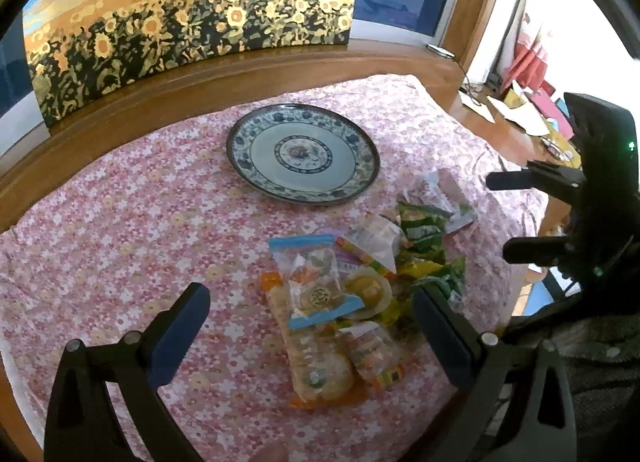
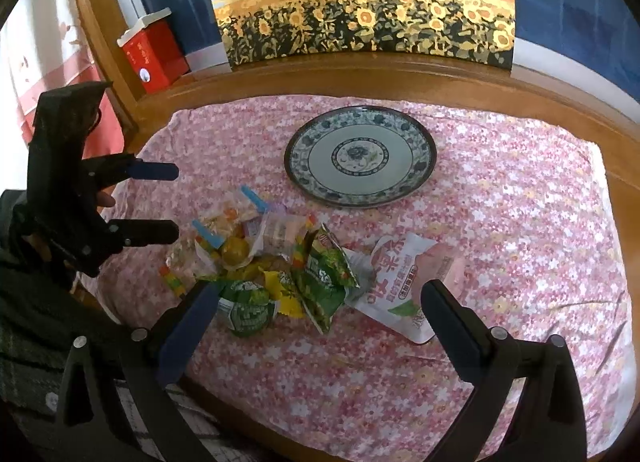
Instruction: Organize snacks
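Observation:
A pile of wrapped snacks lies on the pink floral tablecloth, also in the right wrist view. It holds clear cookie packets with blue seals, green packets and a white and pink pouch. A blue and white patterned plate stands behind the pile, bare, also in the right wrist view. My left gripper is open above the near side of the pile. My right gripper is open over the green packets and shows at the right in the left wrist view.
A sunflower painting leans against the wall behind the wooden table rim. A red box stands at the back left corner. Papers and clutter lie beyond the table's right edge.

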`<state>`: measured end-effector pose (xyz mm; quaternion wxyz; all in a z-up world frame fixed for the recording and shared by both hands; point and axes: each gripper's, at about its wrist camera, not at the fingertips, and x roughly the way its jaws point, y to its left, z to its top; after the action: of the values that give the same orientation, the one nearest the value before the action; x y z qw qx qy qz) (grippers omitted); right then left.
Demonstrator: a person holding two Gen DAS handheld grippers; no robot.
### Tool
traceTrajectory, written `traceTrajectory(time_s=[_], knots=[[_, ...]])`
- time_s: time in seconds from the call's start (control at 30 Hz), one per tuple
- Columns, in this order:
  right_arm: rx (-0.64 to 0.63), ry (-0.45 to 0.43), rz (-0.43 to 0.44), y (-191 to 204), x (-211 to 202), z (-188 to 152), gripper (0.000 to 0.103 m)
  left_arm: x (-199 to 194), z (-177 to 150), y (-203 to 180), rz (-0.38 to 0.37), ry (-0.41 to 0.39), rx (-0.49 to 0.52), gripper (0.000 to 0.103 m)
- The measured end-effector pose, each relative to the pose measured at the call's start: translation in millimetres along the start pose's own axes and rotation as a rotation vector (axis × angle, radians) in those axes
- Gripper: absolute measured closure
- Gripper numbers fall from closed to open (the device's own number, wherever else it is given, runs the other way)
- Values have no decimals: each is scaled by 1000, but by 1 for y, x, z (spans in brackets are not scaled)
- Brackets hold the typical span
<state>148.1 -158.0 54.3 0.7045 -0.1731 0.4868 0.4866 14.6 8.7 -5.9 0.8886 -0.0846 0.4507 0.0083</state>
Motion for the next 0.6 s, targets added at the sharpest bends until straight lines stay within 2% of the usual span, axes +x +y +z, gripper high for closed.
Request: traceTrajectory(time_s=[0.23,0.6], knots=[[-8,14,-15,-1,4,1,0,6,4,-4,-27,-1,20,0],[3,31,4,-5,8,6,0,10,6,3,-35,6,-8,0]])
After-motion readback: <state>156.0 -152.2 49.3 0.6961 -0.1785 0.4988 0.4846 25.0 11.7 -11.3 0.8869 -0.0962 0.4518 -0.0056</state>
